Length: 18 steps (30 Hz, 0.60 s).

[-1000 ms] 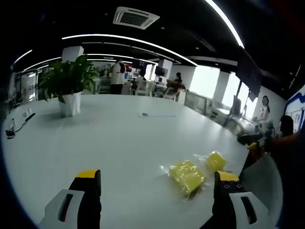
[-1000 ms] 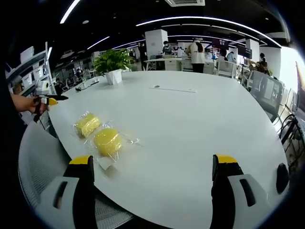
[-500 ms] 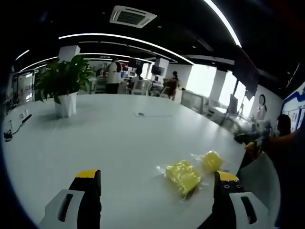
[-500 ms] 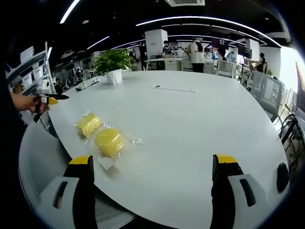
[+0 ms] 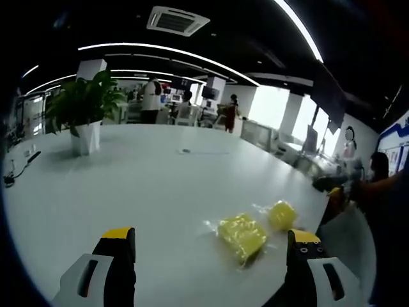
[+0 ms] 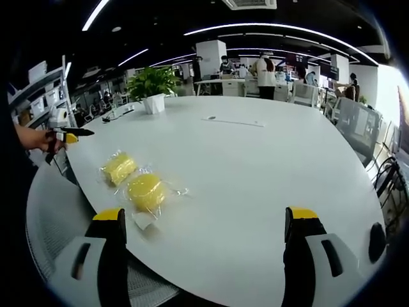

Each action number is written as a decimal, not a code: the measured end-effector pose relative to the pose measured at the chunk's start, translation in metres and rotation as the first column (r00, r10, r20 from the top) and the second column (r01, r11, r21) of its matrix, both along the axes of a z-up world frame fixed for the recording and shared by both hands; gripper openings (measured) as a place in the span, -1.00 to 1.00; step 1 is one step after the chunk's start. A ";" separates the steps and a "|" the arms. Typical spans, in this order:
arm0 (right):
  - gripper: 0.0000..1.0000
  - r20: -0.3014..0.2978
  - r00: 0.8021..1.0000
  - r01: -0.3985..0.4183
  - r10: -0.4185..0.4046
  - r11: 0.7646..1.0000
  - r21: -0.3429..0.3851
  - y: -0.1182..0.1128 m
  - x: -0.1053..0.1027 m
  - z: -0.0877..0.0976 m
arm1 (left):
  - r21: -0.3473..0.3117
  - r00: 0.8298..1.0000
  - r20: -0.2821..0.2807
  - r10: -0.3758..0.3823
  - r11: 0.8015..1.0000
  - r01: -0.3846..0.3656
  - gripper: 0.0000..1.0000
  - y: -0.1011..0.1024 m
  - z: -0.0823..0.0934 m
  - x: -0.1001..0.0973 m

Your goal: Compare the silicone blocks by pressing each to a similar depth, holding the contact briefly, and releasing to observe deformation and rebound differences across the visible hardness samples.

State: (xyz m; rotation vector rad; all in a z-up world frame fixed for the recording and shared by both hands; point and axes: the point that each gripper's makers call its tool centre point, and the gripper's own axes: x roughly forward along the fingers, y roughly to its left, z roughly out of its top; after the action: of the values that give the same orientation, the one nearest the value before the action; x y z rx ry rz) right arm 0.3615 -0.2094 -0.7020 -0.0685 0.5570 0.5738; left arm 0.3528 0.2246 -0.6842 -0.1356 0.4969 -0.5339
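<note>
Two yellow silicone blocks in clear plastic wrap lie on the white table (image 5: 147, 185) near its edge. In the left gripper view the larger block (image 5: 241, 235) sits just ahead of my right jaw, with the smaller block (image 5: 282, 215) beyond it. My left gripper (image 5: 211, 259) is open and empty, above the table. The right gripper view has one block (image 6: 145, 190) close to my left jaw and the other block (image 6: 119, 167) behind it. My right gripper (image 6: 206, 252) is open and holds nothing. Each gripper touches neither block.
A potted plant (image 5: 83, 115) (image 6: 152, 86) stands far back on the table, and a cable (image 5: 9, 179) lies by it. A flat small item (image 6: 230, 120) rests mid-table. A mesh chair (image 6: 57, 224) sits by the near edge. People stand in the office behind.
The left gripper view has drifted slightly, so the blocks sit a little further left in it. The blocks themselves have not moved, and both grippers stay open.
</note>
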 end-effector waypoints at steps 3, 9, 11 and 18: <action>0.93 -0.001 1.000 -0.009 0.009 1.000 -0.002 0.003 0.000 -0.001 | -0.022 1.000 -0.009 -0.007 1.000 0.007 1.00 -0.002 0.002 0.006; 0.93 0.001 1.000 -0.009 0.009 1.000 0.006 0.006 -0.001 -0.001 | -0.075 1.000 -0.026 -0.012 0.997 0.010 1.00 -0.012 0.008 0.012; 0.93 0.002 1.000 -0.008 0.008 1.000 0.009 0.006 -0.001 0.000 | -0.097 0.999 -0.040 -0.007 0.995 0.004 1.00 -0.016 0.007 0.016; 0.93 -0.001 1.000 -0.013 0.013 1.000 0.008 0.008 -0.002 -0.002 | -0.145 0.991 -0.130 -0.005 0.989 -0.014 1.00 -0.034 -0.004 0.036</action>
State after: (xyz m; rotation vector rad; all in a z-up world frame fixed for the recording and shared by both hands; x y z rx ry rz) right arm 0.3599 -0.2011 -0.7036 -0.0647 0.5553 0.5888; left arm 0.3884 0.1907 -0.6886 -0.3123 0.5849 -0.5596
